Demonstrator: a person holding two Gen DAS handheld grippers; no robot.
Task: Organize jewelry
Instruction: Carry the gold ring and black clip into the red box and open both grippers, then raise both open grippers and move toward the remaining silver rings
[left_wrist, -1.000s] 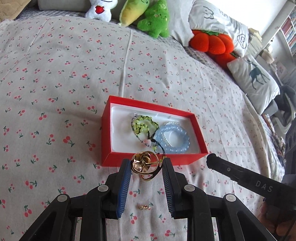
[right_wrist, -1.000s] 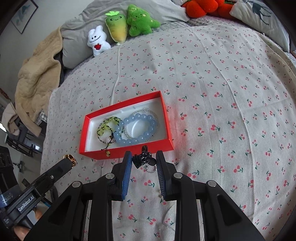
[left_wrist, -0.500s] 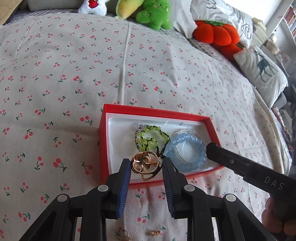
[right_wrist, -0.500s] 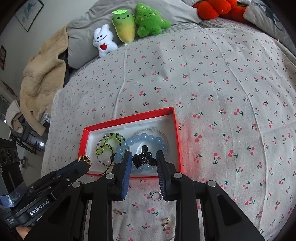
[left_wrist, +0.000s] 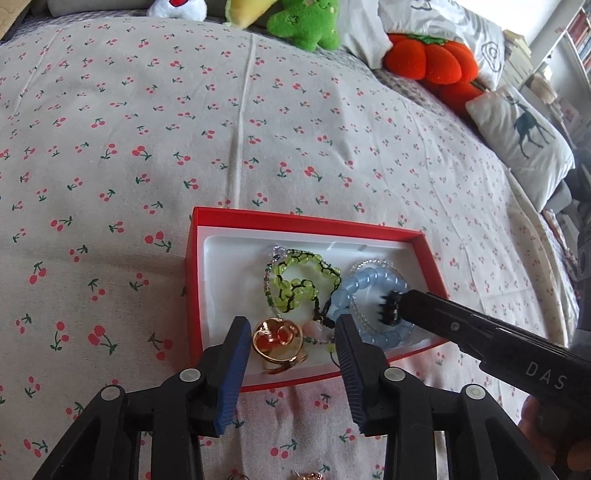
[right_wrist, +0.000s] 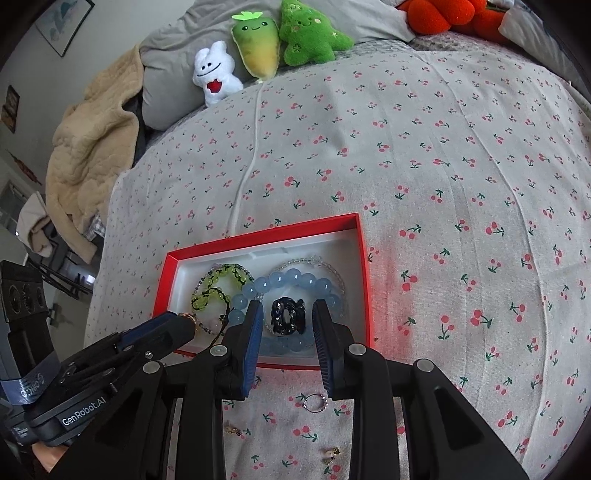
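A red box (left_wrist: 192, 280) with a white liner lies on the cherry-print bedspread. It holds a green bead bracelet (left_wrist: 295, 280), a blue bead bracelet (left_wrist: 354, 291) and a clear bead strand. My left gripper (left_wrist: 291, 325) hangs over the box's near left part and its jaws are opening. A gold ring-like ornament (left_wrist: 279, 341) lies between them with a gap on each side. My right gripper (right_wrist: 287, 305) is over the blue bracelet (right_wrist: 295, 277), jaws opening slightly. A black sparkly piece (right_wrist: 288, 314) sits between its pads with small gaps.
A small beaded ring (right_wrist: 314, 402) and two tiny earrings (right_wrist: 232, 430) (right_wrist: 330, 456) lie on the bedspread in front of the box. Plush toys (right_wrist: 258, 44) and pillows line the head of the bed. A beige blanket (right_wrist: 92, 147) hangs at the left edge.
Both grippers moved forward and down from the box's near edge to over its inside. The left jaws widened and the gold ornament dropped free. The black piece no longer fills the right jaws.
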